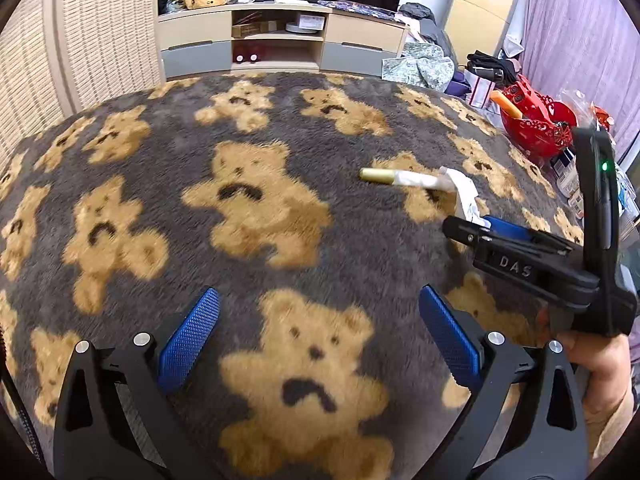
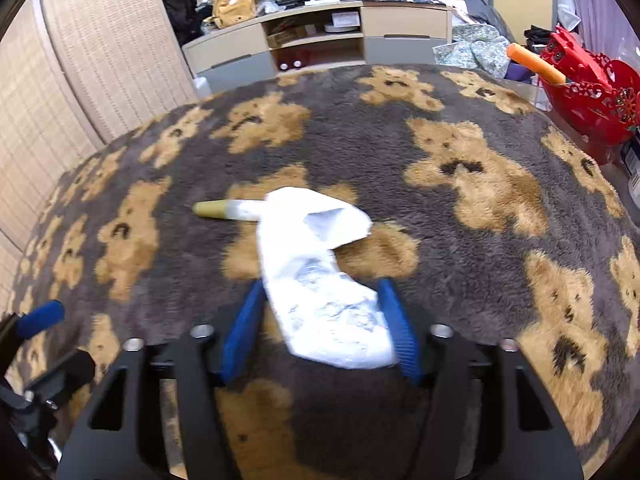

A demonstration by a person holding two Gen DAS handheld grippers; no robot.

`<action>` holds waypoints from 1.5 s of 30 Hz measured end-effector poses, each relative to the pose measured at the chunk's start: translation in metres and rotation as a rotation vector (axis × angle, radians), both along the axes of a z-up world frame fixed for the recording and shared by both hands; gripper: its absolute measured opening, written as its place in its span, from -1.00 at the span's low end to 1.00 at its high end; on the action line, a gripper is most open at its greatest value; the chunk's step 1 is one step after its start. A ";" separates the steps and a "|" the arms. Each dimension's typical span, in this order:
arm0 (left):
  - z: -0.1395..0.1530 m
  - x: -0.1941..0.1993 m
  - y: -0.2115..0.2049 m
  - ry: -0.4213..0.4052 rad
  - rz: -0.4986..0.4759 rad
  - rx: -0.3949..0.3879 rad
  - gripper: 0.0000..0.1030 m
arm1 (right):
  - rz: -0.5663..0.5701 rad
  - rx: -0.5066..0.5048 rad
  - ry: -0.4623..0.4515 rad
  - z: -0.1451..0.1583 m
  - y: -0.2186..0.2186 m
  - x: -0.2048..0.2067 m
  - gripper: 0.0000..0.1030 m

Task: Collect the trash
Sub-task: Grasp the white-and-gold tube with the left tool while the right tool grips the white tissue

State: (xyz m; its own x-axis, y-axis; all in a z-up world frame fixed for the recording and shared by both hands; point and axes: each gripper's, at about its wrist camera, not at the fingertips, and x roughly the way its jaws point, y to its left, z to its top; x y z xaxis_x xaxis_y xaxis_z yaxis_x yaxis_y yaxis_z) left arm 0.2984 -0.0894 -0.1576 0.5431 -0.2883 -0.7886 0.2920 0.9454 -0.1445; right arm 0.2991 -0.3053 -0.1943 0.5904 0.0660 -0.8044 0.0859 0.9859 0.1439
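My right tongs (image 2: 320, 320) gripped the crumpled white paper wrapper (image 2: 320, 276) above the bear-patterned grey rug (image 2: 460, 240); my left tongs (image 1: 320, 336) gaped, released.

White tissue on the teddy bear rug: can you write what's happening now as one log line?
right gripper: shut on crumpled white tissue | left gripper: open, empty | gold-capped tube: on rug

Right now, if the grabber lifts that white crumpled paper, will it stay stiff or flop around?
Probably floppy. The white crumpled paper is thin and creased, and its far end already folds over on the teddy-bear rug. It looks light, so the right gripper, closing around it, should lift it easily. It may squash between the blue pads.
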 end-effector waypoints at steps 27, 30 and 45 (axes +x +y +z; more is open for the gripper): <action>-0.031 0.087 -0.122 0.057 -0.060 -0.036 0.83 | -0.038 0.032 -0.067 0.008 -0.115 -0.056 -0.62; -0.030 0.098 -0.129 0.060 -0.050 -0.049 0.83 | -0.023 0.049 -0.064 0.003 -0.116 -0.055 -0.62; -0.029 0.091 -0.131 -0.040 -0.061 0.098 -0.35 | -0.001 0.088 -0.088 -0.005 -0.122 -0.055 -0.61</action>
State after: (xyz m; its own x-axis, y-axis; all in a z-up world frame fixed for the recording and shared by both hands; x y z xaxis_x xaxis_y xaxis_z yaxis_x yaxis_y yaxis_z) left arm 0.3897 -0.2205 -0.1871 0.5585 -0.2443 -0.7927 0.3531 0.9348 -0.0393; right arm 0.2437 -0.4273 -0.1989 0.6584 0.1330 -0.7409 0.0706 0.9690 0.2366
